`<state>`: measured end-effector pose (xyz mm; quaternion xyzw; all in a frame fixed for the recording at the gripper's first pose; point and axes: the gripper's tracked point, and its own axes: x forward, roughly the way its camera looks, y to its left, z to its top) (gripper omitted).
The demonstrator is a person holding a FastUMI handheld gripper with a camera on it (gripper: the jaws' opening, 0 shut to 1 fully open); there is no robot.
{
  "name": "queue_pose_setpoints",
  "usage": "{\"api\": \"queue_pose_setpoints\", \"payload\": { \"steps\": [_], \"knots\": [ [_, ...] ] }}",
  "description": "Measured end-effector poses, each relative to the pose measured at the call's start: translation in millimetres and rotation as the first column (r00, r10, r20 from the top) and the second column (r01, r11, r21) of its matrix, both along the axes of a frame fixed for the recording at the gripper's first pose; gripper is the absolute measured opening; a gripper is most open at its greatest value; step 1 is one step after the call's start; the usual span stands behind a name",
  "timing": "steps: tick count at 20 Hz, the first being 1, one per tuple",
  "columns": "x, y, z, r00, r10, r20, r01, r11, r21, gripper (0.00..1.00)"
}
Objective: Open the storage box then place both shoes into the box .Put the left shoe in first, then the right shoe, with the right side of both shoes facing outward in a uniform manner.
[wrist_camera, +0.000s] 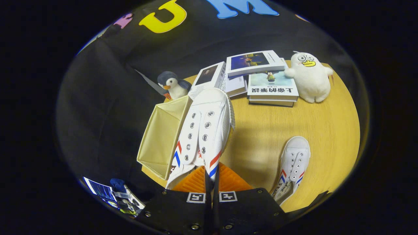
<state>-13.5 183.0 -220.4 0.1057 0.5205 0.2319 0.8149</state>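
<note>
At the frame's centre the gripper [211, 178] is clenched on the collar of one white shoe [204, 130], carried beside the open storage box [162, 135] at centre left for loading, while the other shoe [292, 168] waits on the table [261, 130] at lower right.

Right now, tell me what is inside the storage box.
The storage box is open and its visible beige interior holds nothing. The held shoe, pinched by the gripper, covers the box's near side. The other shoe lies on the table.
</note>
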Motion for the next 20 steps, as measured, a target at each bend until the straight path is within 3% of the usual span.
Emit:
{"api": "queue_pose_setpoints", "payload": {
  "steps": [9, 20],
  "knots": [
    [12, 87, 37, 0.991, 0.130, 0.023, -0.131, 0.990, 0.045, 0.01],
    [18, 195, -17, 0.968, 0.243, -0.068, -0.244, 0.969, -0.020, 0.01]
  ]
}}
